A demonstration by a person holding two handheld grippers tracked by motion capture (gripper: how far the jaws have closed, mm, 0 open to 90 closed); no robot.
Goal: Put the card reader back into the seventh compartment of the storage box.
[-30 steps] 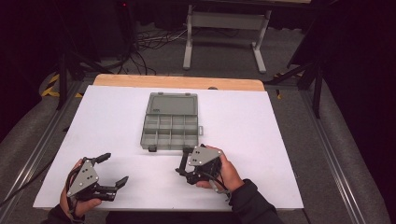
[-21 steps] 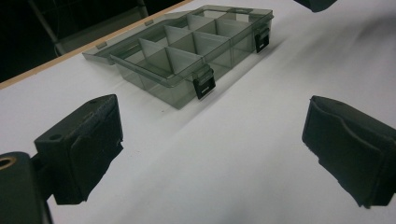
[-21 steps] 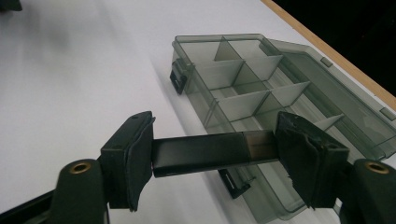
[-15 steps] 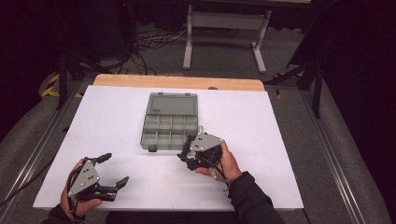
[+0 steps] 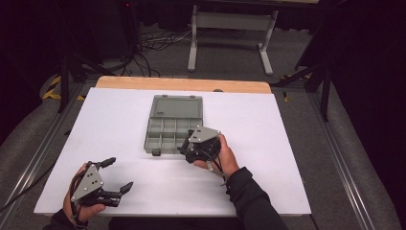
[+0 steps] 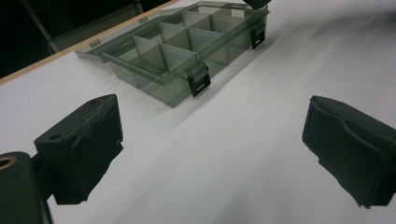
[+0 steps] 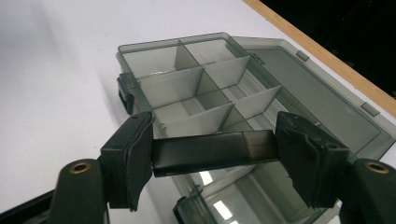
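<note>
We carry small dark rectangular bar (image 7: 212, 150), right gripper (image 7: 212, 151) clamped on ends, above near corner of open grey translucent plastic compartment box (image 5: 165, 129). Keep level, centre over cell, lower, release. Left gripper (image 6: 210, 154) spread, empty.

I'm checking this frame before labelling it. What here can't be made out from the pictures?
- The dark bar held in the right hand-held gripper: right gripper view, its ends are covered by the pads, so what it is stays unclear.
- The compartment box: high view, its near right corner is hidden behind the right hand-held gripper and hand.
- The box's latches: left gripper view, markings too small to read.
</note>
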